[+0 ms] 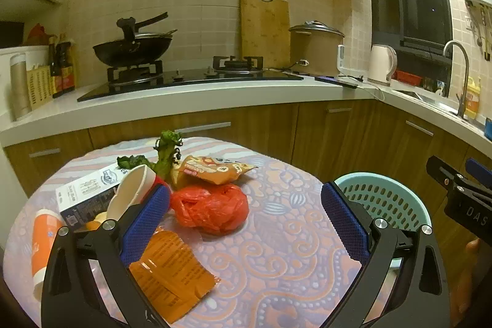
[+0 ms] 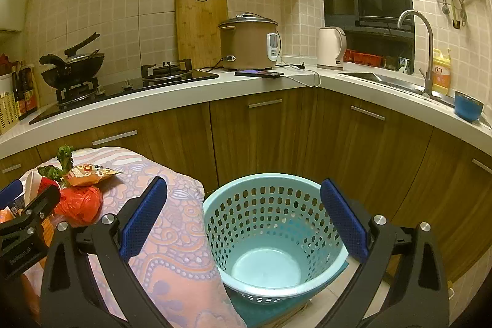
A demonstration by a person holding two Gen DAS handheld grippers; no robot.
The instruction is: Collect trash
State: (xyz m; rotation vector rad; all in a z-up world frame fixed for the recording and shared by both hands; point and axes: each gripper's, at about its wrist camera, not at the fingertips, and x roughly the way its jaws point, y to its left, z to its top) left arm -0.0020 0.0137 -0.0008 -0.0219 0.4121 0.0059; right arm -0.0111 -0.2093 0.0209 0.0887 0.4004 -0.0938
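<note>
Trash lies on the patterned tablecloth (image 1: pixel 276 251): a crumpled red plastic bag (image 1: pixel 210 209), an orange flat packet (image 1: pixel 172 269), a snack wrapper (image 1: pixel 215 169), a white paper cup (image 1: pixel 132 192), a box (image 1: pixel 87 192), an orange tube (image 1: pixel 43 239) and green vegetable scraps (image 1: pixel 166 152). My left gripper (image 1: pixel 246 223) is open and empty, low over the table just right of the red bag. My right gripper (image 2: pixel 244 220) is open and empty above the light blue perforated basket (image 2: pixel 270 232), which stands empty on the floor beside the table. The red bag (image 2: pixel 80 203) also shows in the right wrist view.
Wooden cabinets and a white counter (image 1: pixel 184 100) run behind the table, with a wok (image 1: pixel 132 51), cutting board (image 1: pixel 264 29), rice cooker (image 2: pixel 249 42), kettle (image 2: pixel 330 48) and sink tap (image 2: pixel 421 51). A blue bowl (image 2: pixel 467 109) sits on the counter at right.
</note>
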